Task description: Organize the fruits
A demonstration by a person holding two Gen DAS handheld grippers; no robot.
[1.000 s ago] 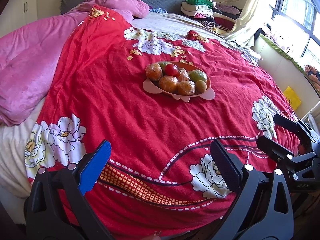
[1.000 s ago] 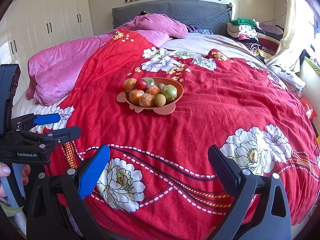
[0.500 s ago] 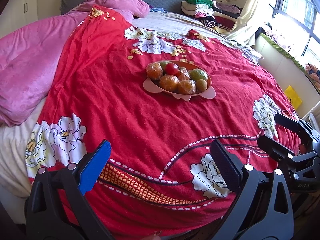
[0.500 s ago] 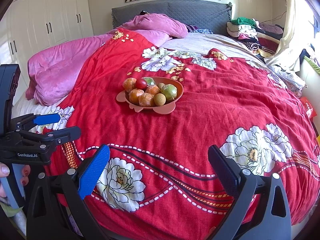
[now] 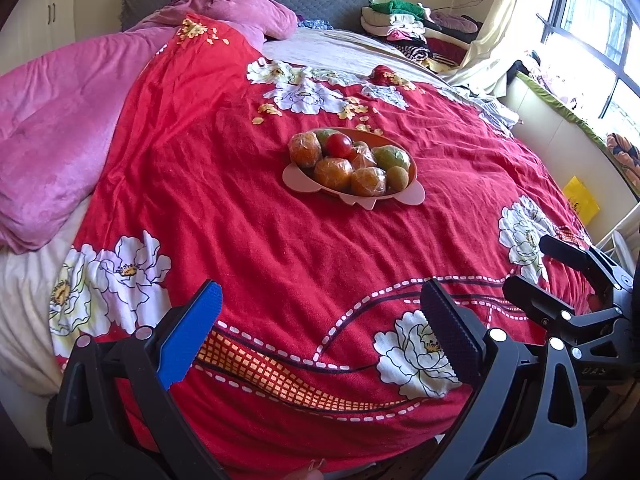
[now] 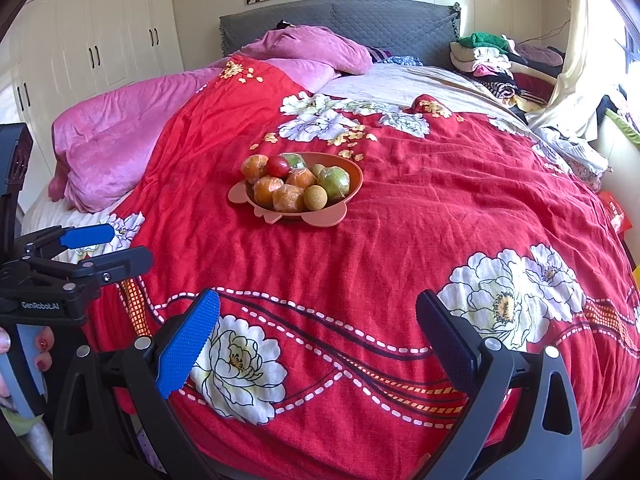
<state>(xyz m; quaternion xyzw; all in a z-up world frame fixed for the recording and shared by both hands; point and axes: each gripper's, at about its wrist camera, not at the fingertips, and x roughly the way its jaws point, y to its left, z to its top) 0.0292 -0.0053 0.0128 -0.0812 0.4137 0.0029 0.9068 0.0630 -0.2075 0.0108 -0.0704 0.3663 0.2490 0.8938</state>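
Nothing moved — fruit bowl [image 5: 412, 168] on red quilt [image 5: 240, 216], bedroom.

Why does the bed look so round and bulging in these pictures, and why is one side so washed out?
Both views use a fisheye lens, so the red bedspread curves and the corners go black. In the left wrist view, the window at right is blown out by sunlight. The fruit bowl stays sharp in both. Both open tongs, left tongs and right tongs, loom large at the bottom.
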